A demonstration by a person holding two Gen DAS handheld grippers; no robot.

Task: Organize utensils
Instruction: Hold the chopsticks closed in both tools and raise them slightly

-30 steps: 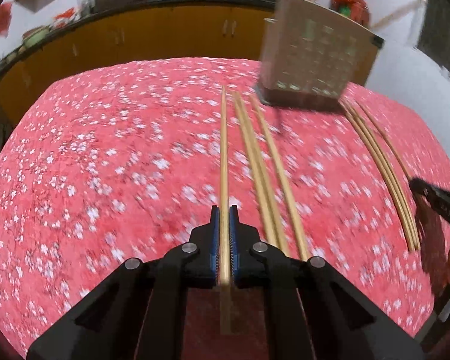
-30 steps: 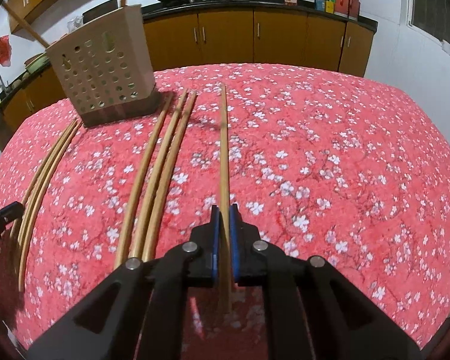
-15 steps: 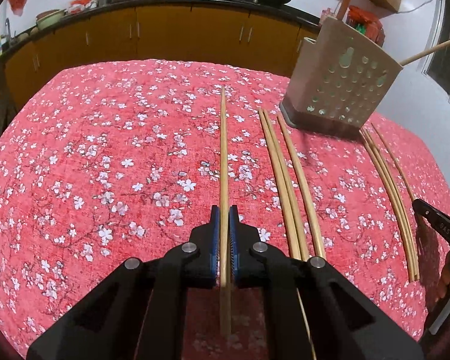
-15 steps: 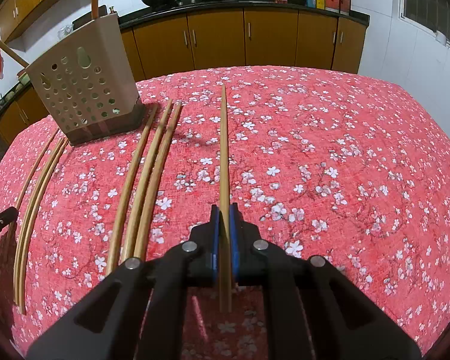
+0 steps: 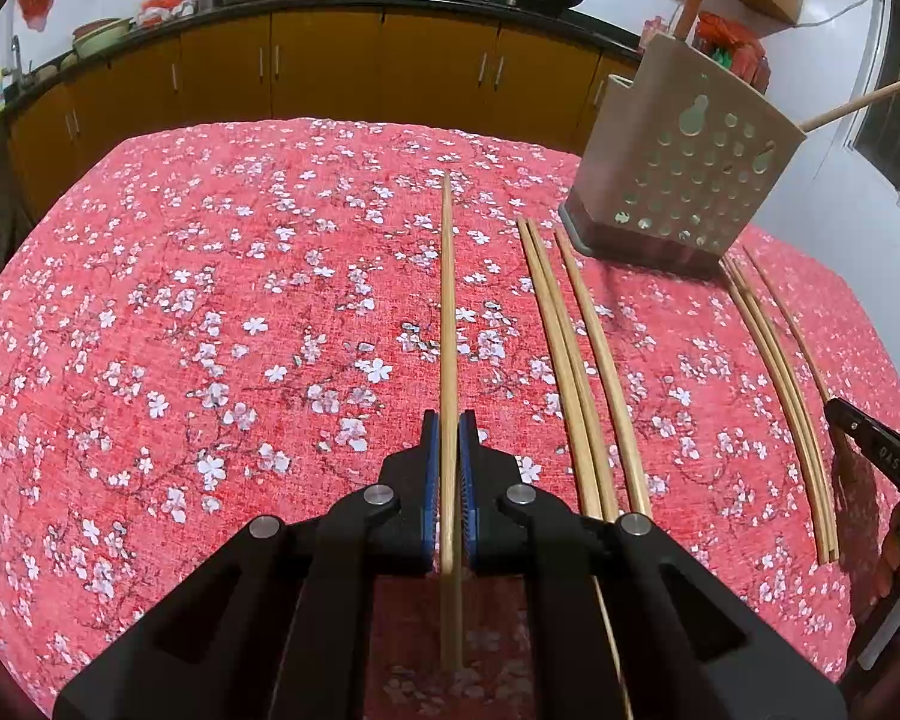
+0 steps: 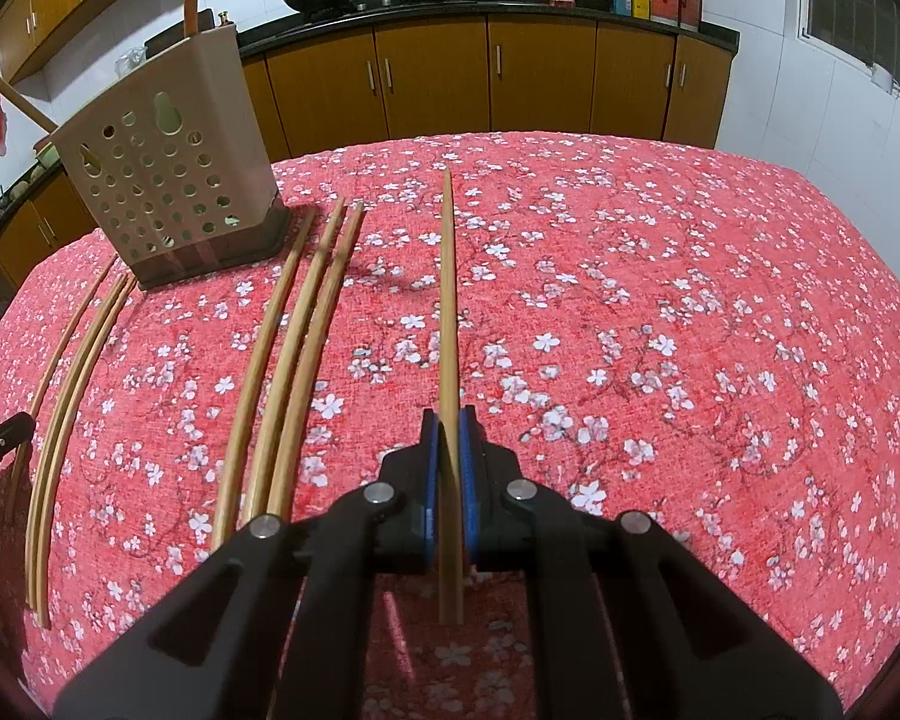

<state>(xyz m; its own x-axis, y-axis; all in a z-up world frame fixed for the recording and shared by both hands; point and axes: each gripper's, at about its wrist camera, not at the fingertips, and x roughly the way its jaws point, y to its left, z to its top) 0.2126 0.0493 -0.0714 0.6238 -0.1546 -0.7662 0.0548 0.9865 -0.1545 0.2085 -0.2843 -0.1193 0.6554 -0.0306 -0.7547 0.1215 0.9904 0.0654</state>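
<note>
My left gripper [image 5: 448, 420] is shut on a wooden chopstick [image 5: 447, 312] that points forward above the table. My right gripper [image 6: 448, 417] is shut on another wooden chopstick [image 6: 448, 300], also pointing forward. A beige perforated utensil holder [image 5: 687, 171] stands at the back right in the left wrist view and at the back left in the right wrist view [image 6: 162, 174], with sticks poking out of it. Three loose chopsticks [image 5: 576, 360] lie on the cloth beside it; they also show in the right wrist view [image 6: 288, 360]. Thinner sticks [image 5: 777, 378] lie further out.
The table wears a red cloth with white blossoms [image 5: 210, 330]. Brown kitchen cabinets [image 6: 510, 78] and a counter with woks run behind it. The other gripper's tip shows at the right edge of the left wrist view [image 5: 870, 450] and at the left edge of the right wrist view [image 6: 0, 438].
Both views have drawn back and risen a little; the utensil holder has shifted outward in each view. Each gripper has kept its chopstick.
</note>
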